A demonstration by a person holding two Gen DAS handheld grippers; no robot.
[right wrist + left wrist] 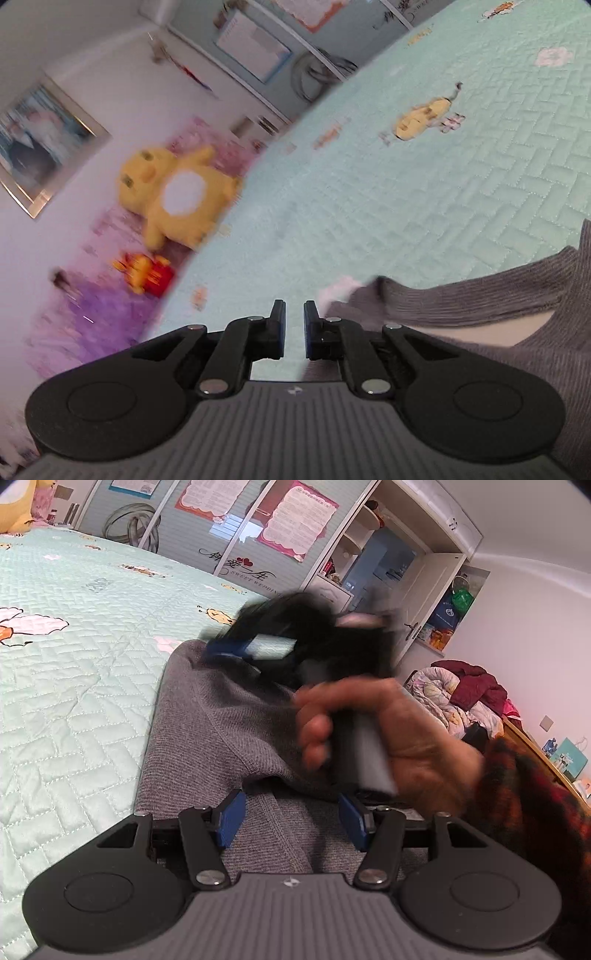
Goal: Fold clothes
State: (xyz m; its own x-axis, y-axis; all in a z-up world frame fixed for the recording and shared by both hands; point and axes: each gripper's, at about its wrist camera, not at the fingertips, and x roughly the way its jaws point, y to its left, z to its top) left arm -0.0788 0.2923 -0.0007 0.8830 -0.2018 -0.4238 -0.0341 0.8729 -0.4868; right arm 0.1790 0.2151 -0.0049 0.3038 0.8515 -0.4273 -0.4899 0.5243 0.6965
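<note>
Left gripper [291, 821] gapes over the grey sweater [207, 720], low centre; right gripper [294, 328], nearly closed, holds nothing. Pinch an edge squarely.

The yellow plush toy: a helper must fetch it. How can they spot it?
Start at the mint quilted bedspread and look past its edge. The yellow plush toy lies there on pink-purple fabric; its white belly sets it apart from the smaller red-and-yellow toy alongside.

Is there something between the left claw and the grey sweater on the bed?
Nothing visible does. The left claw is open right over the grey knitted sweater on the green quilted bedcover. The right claw, blurred, is farther along the sweater, not in between.
</note>
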